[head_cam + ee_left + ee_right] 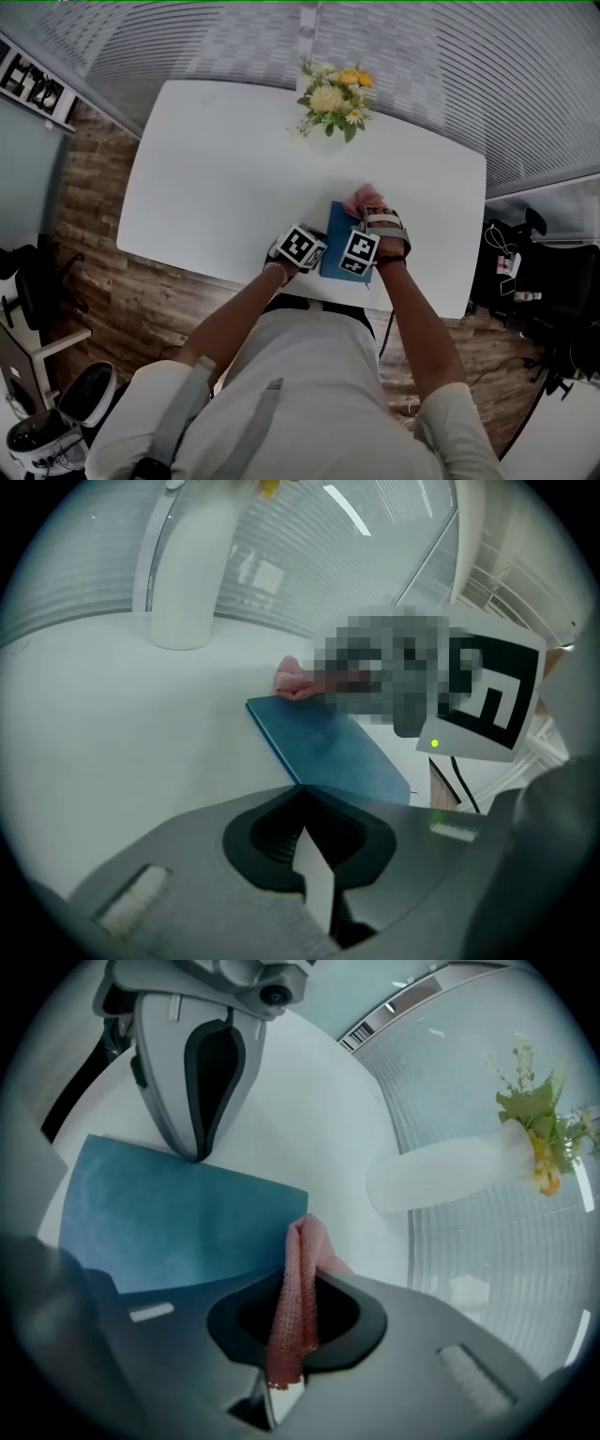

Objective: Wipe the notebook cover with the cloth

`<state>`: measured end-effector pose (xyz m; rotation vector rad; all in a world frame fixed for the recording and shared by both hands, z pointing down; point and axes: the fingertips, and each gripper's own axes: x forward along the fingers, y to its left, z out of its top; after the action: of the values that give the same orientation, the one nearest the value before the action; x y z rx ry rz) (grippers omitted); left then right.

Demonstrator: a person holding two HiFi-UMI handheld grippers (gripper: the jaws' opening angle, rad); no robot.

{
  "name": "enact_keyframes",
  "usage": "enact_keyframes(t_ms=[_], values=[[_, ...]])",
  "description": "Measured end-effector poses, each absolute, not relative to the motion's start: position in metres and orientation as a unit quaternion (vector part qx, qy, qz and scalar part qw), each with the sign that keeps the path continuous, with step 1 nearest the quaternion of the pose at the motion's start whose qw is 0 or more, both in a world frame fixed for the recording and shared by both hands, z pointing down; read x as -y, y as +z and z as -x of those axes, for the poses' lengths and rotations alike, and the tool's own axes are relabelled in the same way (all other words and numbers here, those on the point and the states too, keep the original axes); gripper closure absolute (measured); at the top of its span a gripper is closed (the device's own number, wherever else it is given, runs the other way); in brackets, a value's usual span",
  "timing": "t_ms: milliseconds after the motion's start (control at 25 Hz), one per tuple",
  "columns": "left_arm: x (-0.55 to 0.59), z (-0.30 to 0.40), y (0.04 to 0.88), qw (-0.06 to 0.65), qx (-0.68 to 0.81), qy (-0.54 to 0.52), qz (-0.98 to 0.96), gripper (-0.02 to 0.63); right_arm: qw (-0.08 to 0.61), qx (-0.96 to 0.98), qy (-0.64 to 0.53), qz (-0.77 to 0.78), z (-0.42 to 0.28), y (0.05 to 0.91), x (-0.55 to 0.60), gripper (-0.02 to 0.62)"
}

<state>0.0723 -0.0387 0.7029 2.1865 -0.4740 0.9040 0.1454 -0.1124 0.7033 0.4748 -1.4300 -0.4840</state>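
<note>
A blue notebook point(336, 234) lies closed near the table's front edge. In the right gripper view my right gripper point(302, 1277) is shut on a pink cloth point(295, 1288), whose bunched end rests at the notebook's point(169, 1218) far edge. In the head view the cloth point(361, 199) sticks out beyond the right gripper point(362, 217). My left gripper point(319, 251) is shut, and its tip touches the notebook's left edge; from the right gripper's camera the left gripper point(197, 1152) shows there. Seen from the left gripper point(300, 789), the notebook point(328, 747) has the cloth point(295, 680) at its far end.
A white vase point(327, 142) with yellow and white flowers stands at the far edge of the white table point(206, 187). The vase point(441, 1171) sits beyond the cloth. Wooden floor, bags and chairs surround the table.
</note>
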Motion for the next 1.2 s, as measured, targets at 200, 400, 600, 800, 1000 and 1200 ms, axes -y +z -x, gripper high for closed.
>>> enact_keyframes(t_ms=[200,400,600,800,1000,1200], values=[[0.039,-0.072,0.702,0.356,0.183,0.351,-0.846,0.611,0.692,0.669,-0.175,-0.209,-0.145,0.718,0.104,0.583],[0.039,-0.071,0.702,0.354,0.185,0.352,-0.846,0.611,0.696,0.670,-0.170,-0.192,-0.144,0.719,0.104,0.585],[0.039,-0.072,0.703,0.356,0.184,0.351,-0.846,0.611,0.699,0.668,-0.171,-0.189,-0.145,0.720,0.101,0.586],[0.040,-0.072,0.702,0.352,0.185,0.351,-0.848,0.611,0.699,0.669,-0.174,-0.185,-0.144,0.719,0.097,0.586],[0.039,-0.072,0.703,0.353,0.185,0.351,-0.847,0.611,0.700,0.669,-0.172,-0.182,-0.143,0.720,0.094,0.586],[0.039,-0.072,0.704,0.350,0.187,0.352,-0.848,0.611,0.698,0.671,-0.168,-0.183,-0.142,0.721,0.089,0.588]])
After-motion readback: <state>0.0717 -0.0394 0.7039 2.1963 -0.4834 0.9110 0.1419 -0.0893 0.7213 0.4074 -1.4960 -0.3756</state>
